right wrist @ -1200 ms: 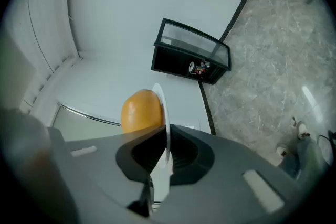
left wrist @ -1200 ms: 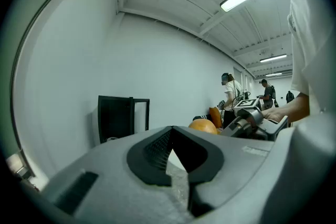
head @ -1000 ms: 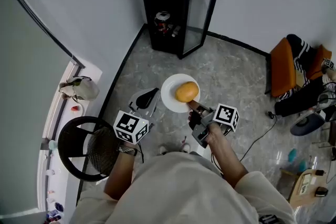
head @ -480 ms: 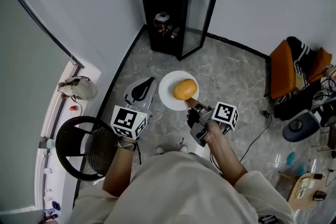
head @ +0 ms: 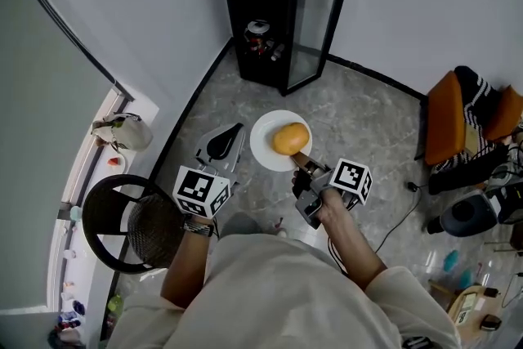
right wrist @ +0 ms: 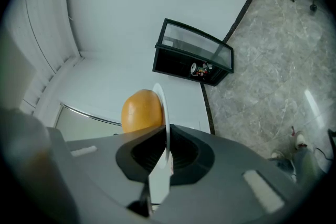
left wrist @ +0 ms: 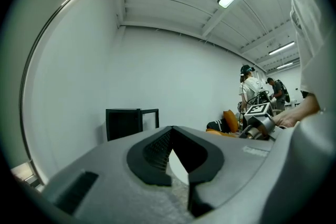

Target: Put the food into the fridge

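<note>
An orange round food item point(head: 290, 138) lies on a white plate point(head: 265, 149) held out level above the floor. My right gripper point(head: 296, 161) is shut on the plate's near rim; in the right gripper view the rim point(right wrist: 167, 113) runs edge-on between the jaws, with the food point(right wrist: 140, 110) to its left. My left gripper point(head: 237, 129) hovers just left of the plate, shut and empty, its tips meeting point(left wrist: 171, 131). The black fridge point(head: 265, 12) stands ahead against the wall with its glass door point(head: 319, 24) swung open. Cans point(head: 260, 33) sit on a shelf inside.
A round black wicker stool point(head: 122, 225) stands at my left beside a low window ledge holding a bag point(head: 122, 131). An orange chair point(head: 448, 117), dark clothes and cables lie at the right. People point(left wrist: 249, 89) stand far off in the left gripper view. The floor point(head: 359, 118) is grey marble.
Little has moved: both grippers and the plate hold almost the same places. The shoes seen near the bottom earlier are now hidden under the person's body.
</note>
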`<state>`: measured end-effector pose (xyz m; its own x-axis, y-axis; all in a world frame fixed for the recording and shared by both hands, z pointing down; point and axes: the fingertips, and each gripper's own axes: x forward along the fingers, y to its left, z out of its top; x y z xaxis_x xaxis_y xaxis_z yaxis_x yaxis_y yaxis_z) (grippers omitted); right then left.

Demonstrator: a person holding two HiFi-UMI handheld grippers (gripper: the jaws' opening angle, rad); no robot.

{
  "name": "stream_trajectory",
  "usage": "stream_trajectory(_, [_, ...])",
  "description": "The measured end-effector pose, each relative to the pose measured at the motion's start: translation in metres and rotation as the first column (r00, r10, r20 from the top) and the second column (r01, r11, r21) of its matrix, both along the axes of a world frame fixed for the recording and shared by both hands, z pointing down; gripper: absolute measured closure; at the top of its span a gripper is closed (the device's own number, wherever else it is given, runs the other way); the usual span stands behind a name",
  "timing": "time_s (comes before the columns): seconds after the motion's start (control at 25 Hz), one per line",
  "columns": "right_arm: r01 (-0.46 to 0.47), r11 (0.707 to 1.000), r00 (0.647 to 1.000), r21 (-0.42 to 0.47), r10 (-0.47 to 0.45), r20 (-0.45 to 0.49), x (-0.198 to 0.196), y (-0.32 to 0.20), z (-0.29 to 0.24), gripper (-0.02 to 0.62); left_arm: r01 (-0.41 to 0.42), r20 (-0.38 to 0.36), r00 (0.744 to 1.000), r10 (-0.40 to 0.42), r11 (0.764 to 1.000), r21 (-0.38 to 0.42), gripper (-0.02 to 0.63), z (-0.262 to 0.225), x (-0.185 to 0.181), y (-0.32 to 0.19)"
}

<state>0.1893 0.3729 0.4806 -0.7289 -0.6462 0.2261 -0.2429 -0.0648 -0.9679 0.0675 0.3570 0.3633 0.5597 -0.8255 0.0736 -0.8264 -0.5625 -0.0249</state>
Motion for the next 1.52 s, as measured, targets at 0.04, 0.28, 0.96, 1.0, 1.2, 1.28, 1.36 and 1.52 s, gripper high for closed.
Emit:
stream_trajectory(0.04, [0.004,1.000,1.000,-0.005,-0.004,-0.001,0.002,-0.004,0.002,0.579,0.007,0.001,1.000,-0.007,1.000,-0.004,0.609,0.002,0.001,-0.002])
stream_trajectory(0.28, [0.005,1.000,1.000,-0.021,-0.005,-0.029,0.009,-0.024,0.011,0.578,0.023,0.001,1.000,-0.023,1.000,-0.017,0.609,0.007,0.001,-0.022])
stream_trajectory(0.96, [-0.045,0.999,0.998,0.005,0.045,-0.053,-0.050,-0.221,0.005,0.579,-0.009,-0.005,1.000,0.009,1.000,-0.005,0.609,0.008,-0.063,-0.228])
stream_trajectory(1.0, [-0.046,0.999,0.997,0.009,0.046,-0.054,-0.055,-0.237,0.002,0.579,-0.012,-0.004,1.000,0.012,1.000,-0.005,0.609,0.006,-0.068,-0.243])
stream_trajectory(1.2, [-0.049,0.999,0.998,0.010,0.049,-0.039,-0.078,-0.305,-0.006,0.579,-0.013,0.012,1.000,0.013,1.000,-0.010,0.609,0.001,-0.092,-0.308])
stream_trajectory(1.28, [-0.054,0.998,0.998,0.007,0.055,-0.042,-0.084,-0.327,-0.006,0.578,-0.006,0.009,1.000,0.006,1.000,-0.017,0.609,0.003,-0.102,-0.329])
stream_trajectory(1.36, [-0.059,0.998,0.997,0.005,0.059,-0.049,-0.090,-0.347,-0.005,0.579,-0.006,0.006,1.000,0.006,1.000,-0.023,0.609,0.005,-0.110,-0.348])
stream_trajectory(1.52, [-0.056,0.998,0.997,-0.002,0.056,-0.061,-0.101,-0.376,-0.003,0.579,-0.005,0.006,1.000,0.005,0.999,-0.036,0.609,0.008,-0.121,-0.379])
